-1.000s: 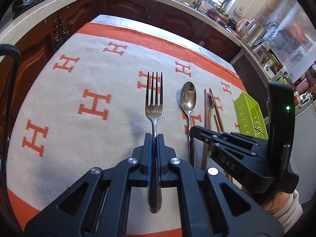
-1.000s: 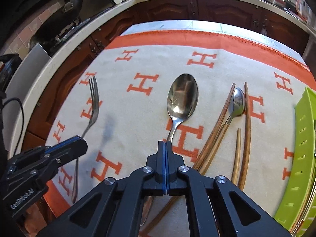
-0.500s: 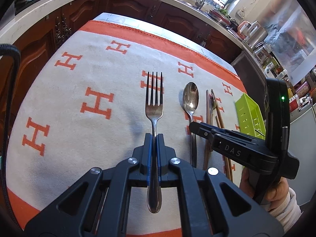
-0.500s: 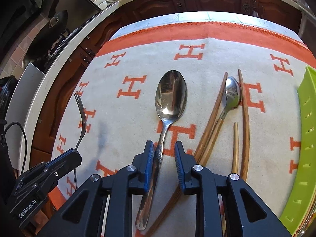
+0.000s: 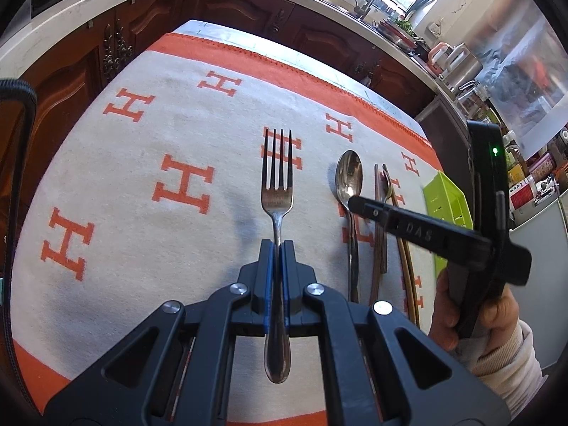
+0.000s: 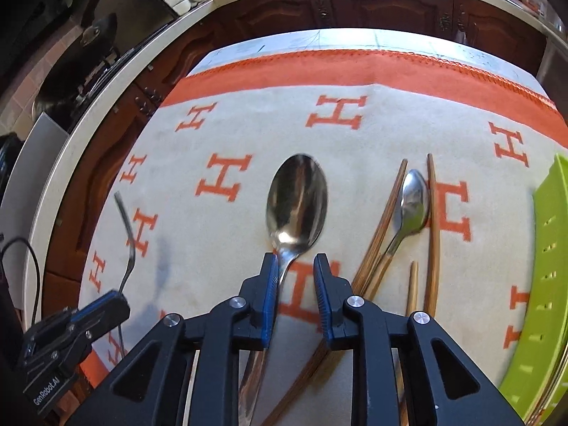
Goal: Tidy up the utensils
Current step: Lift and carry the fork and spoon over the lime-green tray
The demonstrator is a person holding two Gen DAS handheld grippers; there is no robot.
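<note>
**Fork in hand, spoon next in kitchen tidy-up**

Nearest the lens, the left tongs are clenched on the neck of a steel fork, its tines pointing to 12 o'clock over an orange-lettered cloth covering the tabletop. In the right wrist view, the right tongs stand parted, their jaws having just been opening, straddling the handle of a large spoon; one pad sits at the handle's edge, though no grip shows. The spoon lies flat on the cloth, bowl up toward 12 o'clock. At 2 o'clock of the tongs lie a smaller spoon and wooden chopsticks, partly crossed. At 3 o'clock rises a green slotted tray, the likely destination. The polished steel looks stiff, light and slippery; the narrow neck just below the bowl seems the surest place to pinch, as the thin handle lying flush on soft cloth could skid from the pads.
</note>
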